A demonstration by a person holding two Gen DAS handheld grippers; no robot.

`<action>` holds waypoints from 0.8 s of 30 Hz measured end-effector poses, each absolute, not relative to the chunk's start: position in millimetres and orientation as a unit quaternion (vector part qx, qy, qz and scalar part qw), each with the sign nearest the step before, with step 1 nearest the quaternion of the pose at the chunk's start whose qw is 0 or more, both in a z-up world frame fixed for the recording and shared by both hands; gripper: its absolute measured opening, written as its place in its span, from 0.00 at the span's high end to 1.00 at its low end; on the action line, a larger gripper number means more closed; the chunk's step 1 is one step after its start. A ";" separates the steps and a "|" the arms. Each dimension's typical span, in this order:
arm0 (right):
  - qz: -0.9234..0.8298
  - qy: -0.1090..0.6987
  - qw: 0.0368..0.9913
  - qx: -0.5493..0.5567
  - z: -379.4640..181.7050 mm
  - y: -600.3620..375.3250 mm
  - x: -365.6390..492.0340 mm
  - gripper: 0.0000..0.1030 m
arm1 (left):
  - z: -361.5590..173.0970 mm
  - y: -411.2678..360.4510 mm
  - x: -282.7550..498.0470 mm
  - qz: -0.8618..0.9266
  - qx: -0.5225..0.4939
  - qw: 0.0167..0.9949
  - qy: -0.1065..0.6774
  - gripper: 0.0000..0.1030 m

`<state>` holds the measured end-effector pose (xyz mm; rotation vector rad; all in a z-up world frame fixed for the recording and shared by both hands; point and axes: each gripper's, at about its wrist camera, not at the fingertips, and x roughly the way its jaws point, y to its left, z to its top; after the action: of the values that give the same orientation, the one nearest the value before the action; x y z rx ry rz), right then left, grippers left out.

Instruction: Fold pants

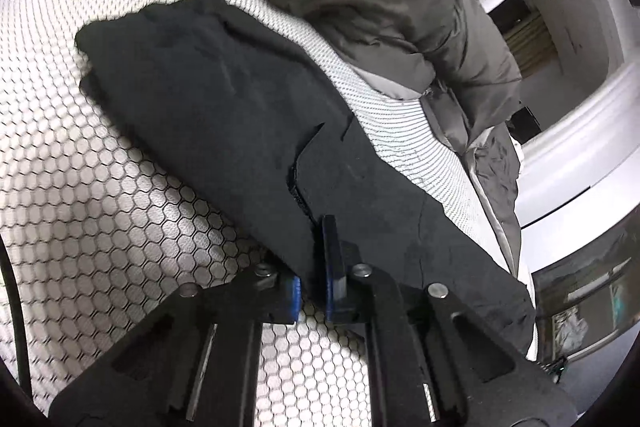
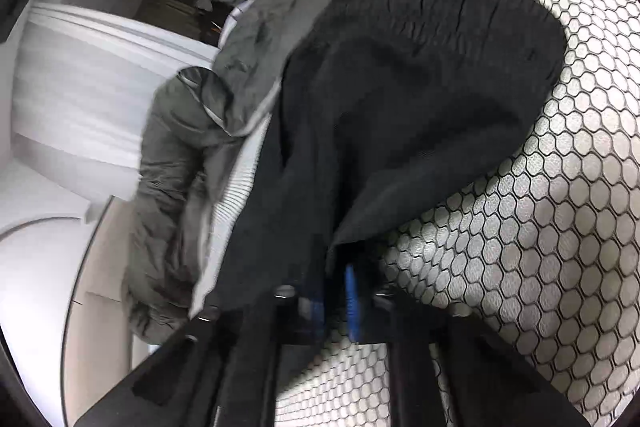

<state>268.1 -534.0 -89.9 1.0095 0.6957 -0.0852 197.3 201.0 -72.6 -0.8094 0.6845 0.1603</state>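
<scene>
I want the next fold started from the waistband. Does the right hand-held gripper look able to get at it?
Probably yes: the right hand-held gripper is shut on the black pants, and nothing covers the waistband ahead.

I see the black pants [image 1: 240, 115] lying folded lengthwise in a long strip on the bed's honeycomb-patterned mattress [image 1: 92, 195], close along its far edge. The fabric is matte and lightly creased. My right view shows the gathered elastic waistband [image 2: 440, 11] at one end.
</scene>
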 end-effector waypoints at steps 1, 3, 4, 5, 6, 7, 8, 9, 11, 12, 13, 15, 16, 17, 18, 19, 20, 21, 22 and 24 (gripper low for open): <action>-0.040 0.320 0.824 0.466 -84.5 -532.8 265.5 0.96 | -68.6 200.0 192.3 0.075 -0.379 0.863 0.324 0.95; -0.043 0.312 0.836 0.449 -73.6 -528.2 259.0 0.97 | -61.4 197.6 180.7 0.079 -0.370 0.868 0.321 0.95; -0.043 0.307 0.841 0.442 -68.9 -526.3 252.9 0.97 | -58.1 196.0 174.0 0.079 -0.366 0.871 0.319 0.95; -0.043 0.304 0.844 0.441 -66.2 -524.5 247.1 0.97 | -55.6 195.5 166.5 0.080 -0.365 0.872 0.318 0.95; -0.042 0.301 0.845 0.440 -64.1 -523.0 239.9 0.97 | -51.8 194.6 157.0 0.080 -0.362 0.873 0.316 0.95; -0.041 0.297 0.846 0.442 -62.7 -521.4 230.6 0.97 | -49.2 194.7 148.9 0.081 -0.359 0.875 0.314 0.95; -0.041 0.295 0.846 0.443 -61.8 -520.4 221.0 0.97 | -45.4 194.1 137.3 0.084 -0.353 0.878 0.311 0.95; -0.039 0.291 0.848 0.441 -60.4 -517.2 210.6 0.97 | -44.0 193.9 126.8 0.086 -0.350 0.880 0.309 0.95; -0.036 0.293 0.850 0.436 -61.5 -510.4 183.2 0.97 | -43.8 195.7 100.5 0.094 -0.347 0.880 0.309 0.95; -0.031 0.294 0.851 0.434 -62.9 -505.0 169.0 0.98 | -44.5 198.3 86.0 0.096 -0.348 0.880 0.310 0.95; -0.028 0.297 0.852 0.431 -64.9 -499.6 151.6 0.98 | -46.2 201.3 74.1 0.098 -0.349 0.878 0.312 0.95; -0.024 0.300 0.856 0.420 -66.8 -491.5 129.5 0.98 | -50.9 207.7 54.4 0.098 -0.356 0.872 0.321 0.94; -0.023 0.309 0.855 0.416 -68.4 -489.2 123.9 0.96 | -53.0 211.1 46.8 0.102 -0.359 0.869 0.325 0.91; -0.022 0.316 0.852 0.416 -69.1 -490.6 121.0 0.93 | -55.0 213.7 41.8 0.108 -0.362 0.865 0.330 0.87; -0.028 0.318 0.851 0.418 -68.8 -492.6 119.7 0.89 | -54.7 215.6 35.9 0.119 -0.362 0.862 0.336 0.84; -0.041 0.316 0.851 0.418 -66.9 -497.2 116.2 0.82 | -53.6 216.9 29.6 0.125 -0.361 0.861 0.336 0.76; -0.050 0.311 0.852 0.418 -65.1 -501.2 113.5 0.74 | -51.1 218.0 22.6 0.124 -0.362 0.862 0.332 0.66; -0.058 0.300 0.855 0.419 -62.6 -507.2 109.0 0.51 | -48.0 218.6 15.3 0.120 -0.365 0.864 0.325 0.59; -0.067 0.287 0.859 0.419 -60.8 -513.2 106.0 0.33 | -45.7 218.9 9.5 0.120 -0.367 0.865 0.320 0.46; -0.101 0.268 0.860 0.423 -60.8 -529.9 102.5 0.28 | -37.2 217.1 -3.5 0.126 -0.364 0.871 0.304 0.31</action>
<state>102.5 -529.9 -60.8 0.8887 0.5624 -0.2124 -3.5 217.1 -37.2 -0.7617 0.6352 0.2631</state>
